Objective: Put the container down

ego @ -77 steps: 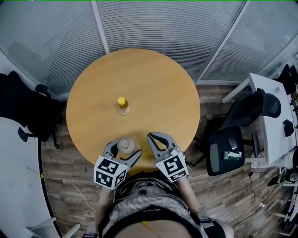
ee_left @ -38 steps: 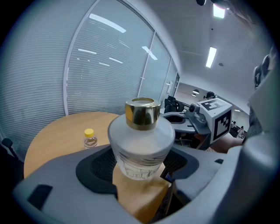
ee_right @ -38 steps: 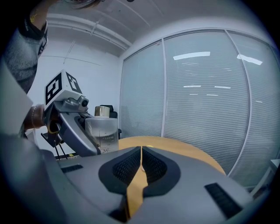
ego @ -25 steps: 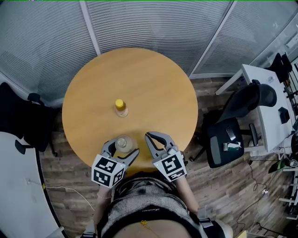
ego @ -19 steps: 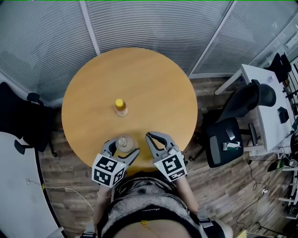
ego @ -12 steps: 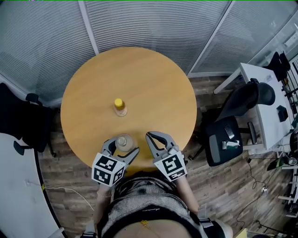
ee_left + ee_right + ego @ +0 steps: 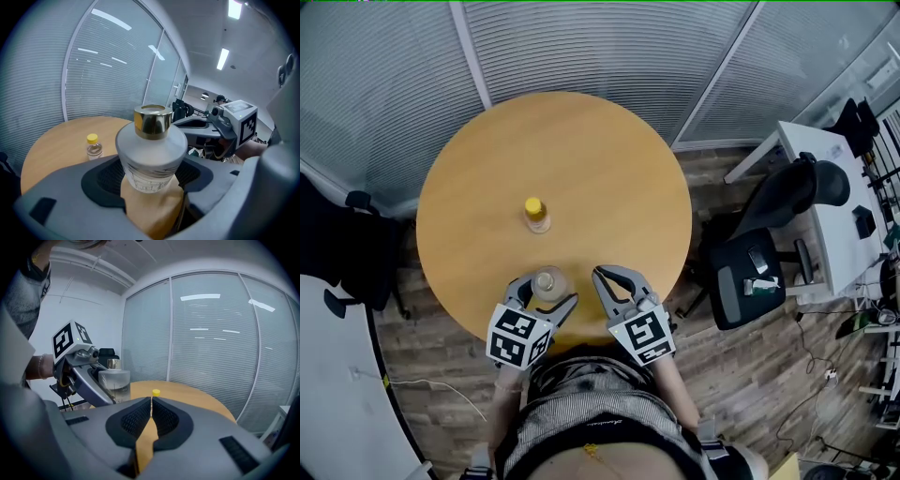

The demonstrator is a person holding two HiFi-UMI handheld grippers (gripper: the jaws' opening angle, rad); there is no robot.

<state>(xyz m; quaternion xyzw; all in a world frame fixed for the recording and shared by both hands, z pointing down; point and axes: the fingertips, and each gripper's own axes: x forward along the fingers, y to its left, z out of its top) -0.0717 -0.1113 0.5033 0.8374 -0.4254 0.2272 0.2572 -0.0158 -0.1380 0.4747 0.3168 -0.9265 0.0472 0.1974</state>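
Near the front edge of the round worktop (image 7: 609,169), the container (image 7: 548,281) is clamped upright in the left hand-held gripper (image 7: 546,294), the right hand-held gripper (image 7: 614,278) closed and empty; best lowered level before the jaws part.

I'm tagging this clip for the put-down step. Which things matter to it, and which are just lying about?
Part of the job: container, gripped by the left gripper; table under it.
Lying about: yellow-capped bottle farther out on the table; right gripper, shut, empty; office chair; white desk.
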